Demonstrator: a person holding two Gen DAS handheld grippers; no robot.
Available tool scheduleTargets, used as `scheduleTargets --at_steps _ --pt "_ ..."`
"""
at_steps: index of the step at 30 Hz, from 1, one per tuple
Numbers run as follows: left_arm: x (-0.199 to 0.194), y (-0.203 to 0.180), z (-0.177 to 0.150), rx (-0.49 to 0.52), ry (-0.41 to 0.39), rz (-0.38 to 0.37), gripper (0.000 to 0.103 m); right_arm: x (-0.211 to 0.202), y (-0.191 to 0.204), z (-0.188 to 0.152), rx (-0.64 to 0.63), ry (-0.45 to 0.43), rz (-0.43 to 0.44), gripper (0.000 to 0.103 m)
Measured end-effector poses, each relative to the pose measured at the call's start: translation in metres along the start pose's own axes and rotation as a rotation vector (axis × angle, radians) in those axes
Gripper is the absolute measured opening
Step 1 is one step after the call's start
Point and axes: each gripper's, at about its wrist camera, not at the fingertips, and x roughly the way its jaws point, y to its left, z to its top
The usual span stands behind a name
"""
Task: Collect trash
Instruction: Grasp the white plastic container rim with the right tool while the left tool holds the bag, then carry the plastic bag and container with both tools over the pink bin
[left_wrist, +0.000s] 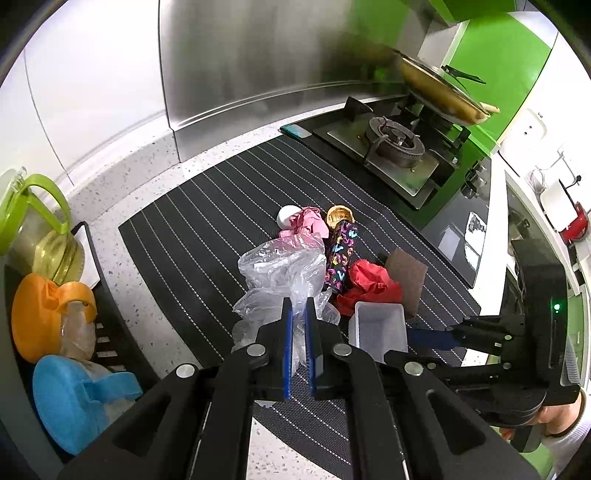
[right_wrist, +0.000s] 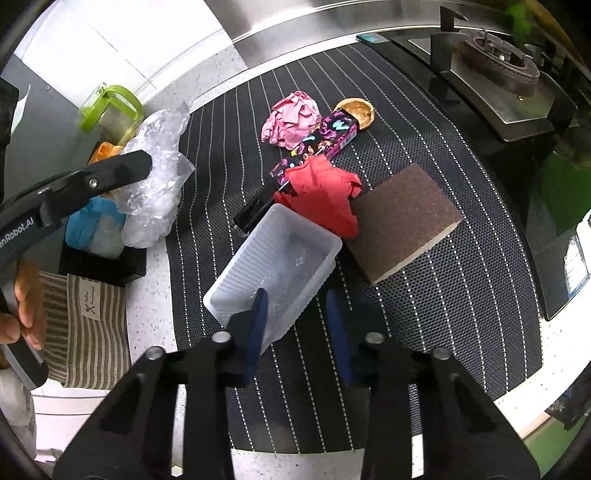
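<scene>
Left wrist view: clear plastic bag (left_wrist: 280, 273) is pinched by the left gripper (left_wrist: 300, 317) above the striped mat (left_wrist: 207, 221).
Right gripper (right_wrist: 297, 306) is held apart, straddling the white tray's (right_wrist: 273, 266) wall.

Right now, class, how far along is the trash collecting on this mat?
Done: nothing looks collected yet. In hand: the left gripper is shut on the clear plastic bag; the right gripper is open astride the wall of the white tray. Left on the mat: pink paper, red paper, patterned tube, brown sponge block.
</scene>
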Motion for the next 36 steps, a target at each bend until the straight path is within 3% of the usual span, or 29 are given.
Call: scheduleTargets --at_steps 4,7,15,22,31,36 --pt "0.000 0.000 0.000 -0.005 0.000 -0.009 0.006 0.000 -0.001 0.000 -0.003 -0.005 -0.007 0.009" --pt "-0.002 -0.002 -0.001 -0.002 -0.002 -0.014 0.006 -0.002 -0.003 0.000 -0.001 -0.012 -0.010 0.003" --pt "-0.010 -0.012 -0.003 0.015 -0.011 -0.019 0.006 -0.024 -0.001 -0.002 -0.014 -0.059 -0.024 0.002" --pt "-0.032 -0.033 0.003 0.068 -0.037 -0.039 0.006 -0.074 -0.004 -0.007 -0.001 -0.143 -0.055 0.002" --pt "-0.064 -0.102 0.025 0.251 -0.075 -0.120 0.006 -0.175 -0.031 -0.040 0.111 -0.297 -0.179 0.002" --pt "-0.068 -0.155 0.030 0.372 -0.082 -0.209 0.006 -0.226 -0.055 -0.081 0.220 -0.372 -0.279 0.002"
